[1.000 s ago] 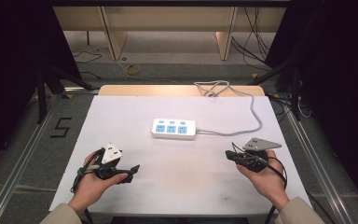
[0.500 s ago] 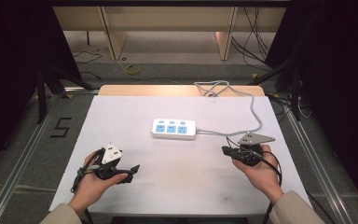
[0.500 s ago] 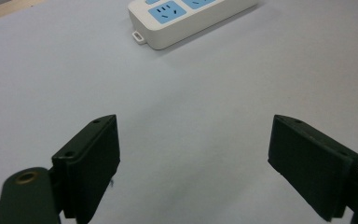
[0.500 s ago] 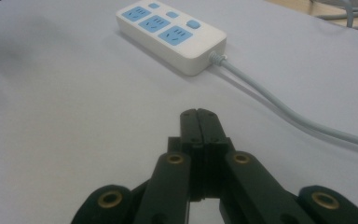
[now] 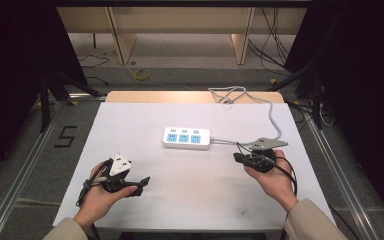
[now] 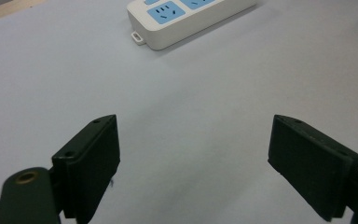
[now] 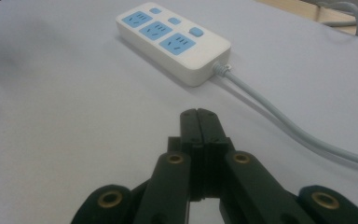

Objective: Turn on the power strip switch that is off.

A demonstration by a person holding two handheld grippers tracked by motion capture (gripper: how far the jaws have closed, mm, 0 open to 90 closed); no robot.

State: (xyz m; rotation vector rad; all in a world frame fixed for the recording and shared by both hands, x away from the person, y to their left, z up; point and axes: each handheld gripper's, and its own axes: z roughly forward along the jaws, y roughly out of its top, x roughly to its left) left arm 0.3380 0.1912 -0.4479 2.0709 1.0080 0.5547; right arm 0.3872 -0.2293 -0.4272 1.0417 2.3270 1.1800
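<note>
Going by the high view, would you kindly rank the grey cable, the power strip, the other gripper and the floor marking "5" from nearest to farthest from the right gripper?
1. Grey cable: passes right beside the right gripper, on the table's right.
2. Power strip: mid-table, to its left.
3. Left gripper: near the table's left front.
4. Marking "5": on the floor beyond the table's left edge.

Evenly lit white table (image 5: pixel 190 190) under overhead light, surroundings dark — almost black at the sides, soft faint shadows beneath the power strip (image 5: pixel 186 138), gripper views slightly soft — grainy, no glare
</note>
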